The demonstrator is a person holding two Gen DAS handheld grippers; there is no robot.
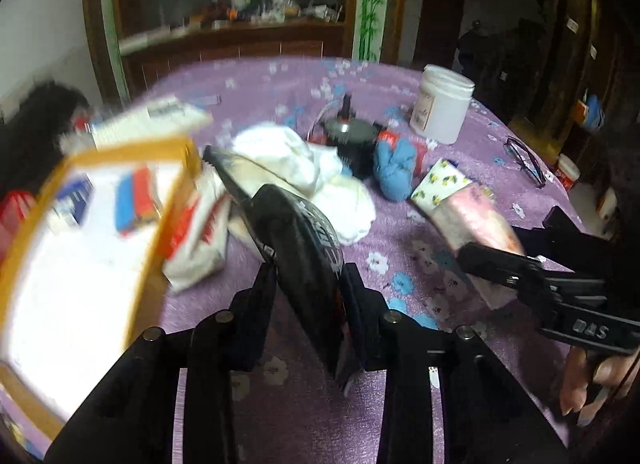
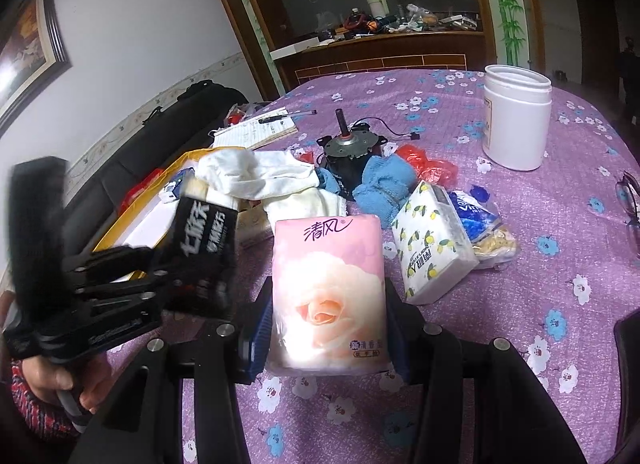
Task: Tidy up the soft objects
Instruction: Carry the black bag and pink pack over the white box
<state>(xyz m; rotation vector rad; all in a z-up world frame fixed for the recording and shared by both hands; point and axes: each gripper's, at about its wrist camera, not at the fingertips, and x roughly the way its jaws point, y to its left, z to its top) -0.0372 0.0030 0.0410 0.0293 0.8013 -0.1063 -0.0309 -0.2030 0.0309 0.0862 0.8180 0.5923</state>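
A black tissue pack stands on edge between my left gripper's fingers, which are shut on it just above the purple flowered tablecloth. The right wrist view shows that gripper holding the black pack beside the yellow-rimmed box. My right gripper is shut on a pink rose-print tissue pack, held upright. A lemon-print tissue pack, a blue towel roll and a white cloth lie behind it.
A red-and-white tissue pack leans against the yellow-rimmed box. A black motor, a white jar, a blue bag, glasses and a notebook sit further back. A dark sofa runs along the left.
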